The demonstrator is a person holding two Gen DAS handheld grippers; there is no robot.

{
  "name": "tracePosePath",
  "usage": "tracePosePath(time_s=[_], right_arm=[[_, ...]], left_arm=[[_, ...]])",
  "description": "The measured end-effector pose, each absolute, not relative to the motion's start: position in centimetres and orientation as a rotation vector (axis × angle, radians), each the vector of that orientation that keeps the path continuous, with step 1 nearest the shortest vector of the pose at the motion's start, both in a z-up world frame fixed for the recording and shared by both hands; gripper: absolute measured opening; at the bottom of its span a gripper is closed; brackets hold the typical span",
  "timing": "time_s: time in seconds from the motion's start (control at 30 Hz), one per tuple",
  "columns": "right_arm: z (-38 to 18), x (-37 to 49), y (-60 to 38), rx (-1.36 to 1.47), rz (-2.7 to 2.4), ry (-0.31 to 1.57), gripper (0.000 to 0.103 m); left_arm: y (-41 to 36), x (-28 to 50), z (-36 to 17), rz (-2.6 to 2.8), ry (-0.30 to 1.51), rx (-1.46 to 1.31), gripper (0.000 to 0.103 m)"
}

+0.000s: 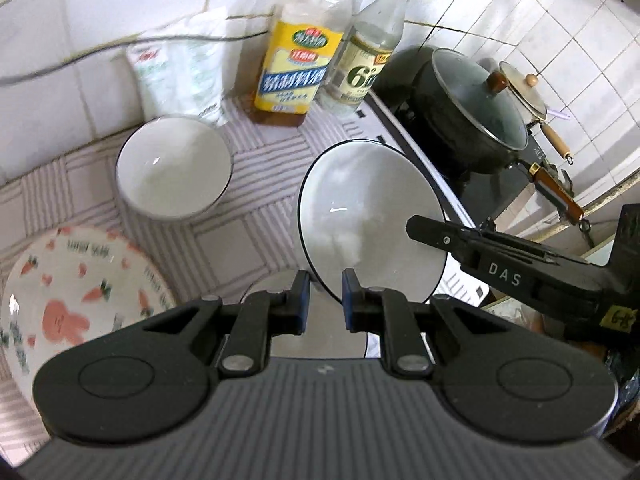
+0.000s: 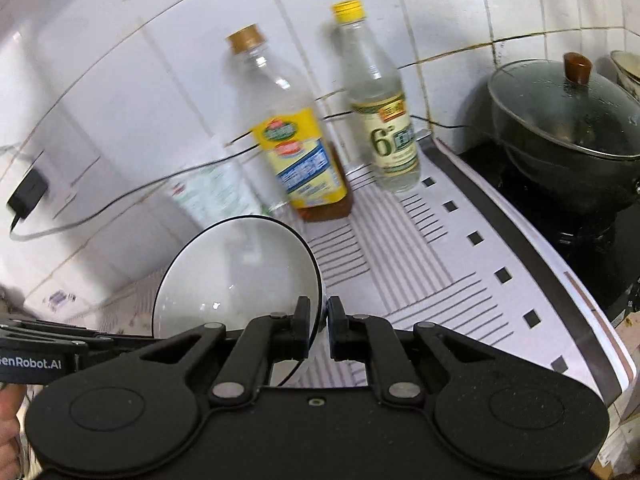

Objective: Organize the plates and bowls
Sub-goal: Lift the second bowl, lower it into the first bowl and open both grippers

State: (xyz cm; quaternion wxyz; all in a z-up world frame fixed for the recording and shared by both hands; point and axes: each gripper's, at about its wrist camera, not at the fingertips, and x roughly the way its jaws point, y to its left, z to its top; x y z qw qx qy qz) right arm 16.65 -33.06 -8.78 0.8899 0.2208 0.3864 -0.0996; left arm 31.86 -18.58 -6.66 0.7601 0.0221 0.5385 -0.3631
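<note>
The right gripper (image 2: 319, 322) is clenched on the rim of a white bowl (image 2: 236, 276), holding it tilted above the counter (image 2: 420, 264) with its hollow facing the camera. From the left wrist the same bowl (image 1: 372, 220) hangs in the air, the right gripper's (image 1: 416, 227) finger lying across its right rim.

The left gripper (image 1: 326, 300) is released, jaws apart with nothing between them, just below the held bowl's near edge.

A second bowl (image 1: 174, 168) stands upright near the counter's back edge, in front of a white bag (image 1: 180, 76). A carrot-printed plate (image 1: 76, 292) lies at the near left (partly blurred). Two bottles, yellow-labelled (image 1: 296, 68) and pale-labelled (image 1: 368, 64), stand at the back against the tiles. A lidded pot (image 1: 468, 108) sits on the stove off the right edge.
</note>
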Motion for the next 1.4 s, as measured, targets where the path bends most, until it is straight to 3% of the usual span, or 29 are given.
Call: tracePosePath(time_s=[0.7, 1.4], right_arm=[[-12.0, 16.2, -27.3, 0.161, -0.106, 0.97, 0.013], [-14.3, 16.8, -24.9, -0.097, -0.062, 0.97, 0.013]], left_arm=[[-15.9, 29.9, -12.7, -0.655, 1.447, -0.012, 0.015], [-17.6, 30.3, -14.3, -0.596, 1.507, 0.072, 0.02]])
